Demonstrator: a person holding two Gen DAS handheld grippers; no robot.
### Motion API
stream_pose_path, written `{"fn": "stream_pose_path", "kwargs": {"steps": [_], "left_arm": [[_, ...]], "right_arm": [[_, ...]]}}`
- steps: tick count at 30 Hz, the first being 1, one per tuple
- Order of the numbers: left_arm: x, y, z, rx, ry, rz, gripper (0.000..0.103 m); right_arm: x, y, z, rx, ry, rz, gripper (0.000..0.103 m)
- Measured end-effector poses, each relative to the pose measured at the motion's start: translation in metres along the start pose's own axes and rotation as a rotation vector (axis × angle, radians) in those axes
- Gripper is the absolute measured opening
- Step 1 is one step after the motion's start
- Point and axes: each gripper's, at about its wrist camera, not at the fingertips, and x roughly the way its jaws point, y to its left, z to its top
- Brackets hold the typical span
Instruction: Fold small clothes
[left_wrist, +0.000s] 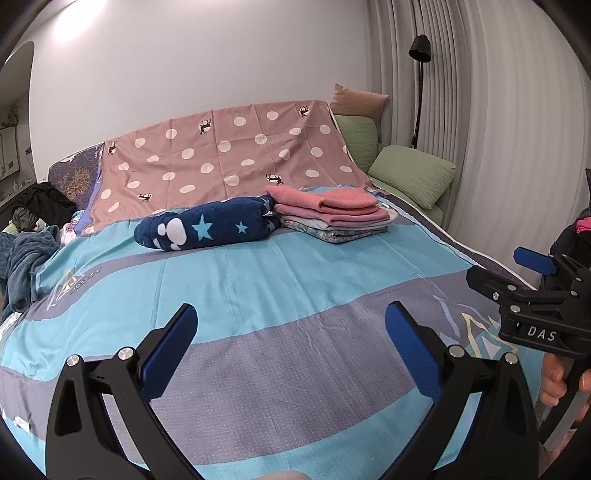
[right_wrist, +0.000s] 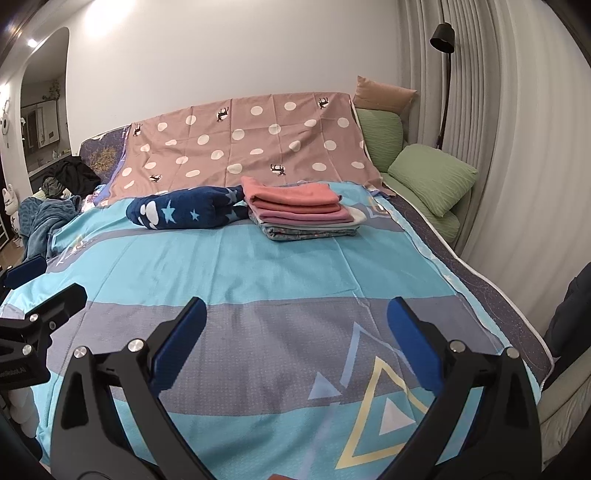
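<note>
Two hand-held grippers hover over the near end of the bed (left_wrist: 258, 280), neither touching the cover. Both the left hand-held gripper (left_wrist: 291, 332) and the right hand-held gripper (right_wrist: 297, 325) have their blue-padded fingers spread wide apart, with nothing between them. Far up the bed lies a stack of folded clothes (right_wrist: 301, 212), pink pieces on top of grey and patterned ones. Just beside it, to its left, sits a rolled navy star-print blanket (right_wrist: 184, 212). Behind them hangs a dotted brown sheet (right_wrist: 251, 147).
</note>
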Motion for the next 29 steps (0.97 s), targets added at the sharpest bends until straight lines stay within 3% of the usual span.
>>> {"fn": "stream_pose_path", "kwargs": {"steps": [29], "left_arm": [[0.0039,-0.0055,-0.0032,0.022,0.013,-0.016,0.102]], "right_arm": [[0.0051,0.0009,-0.0013,-0.002,0.011,-0.001,0.1]]}}
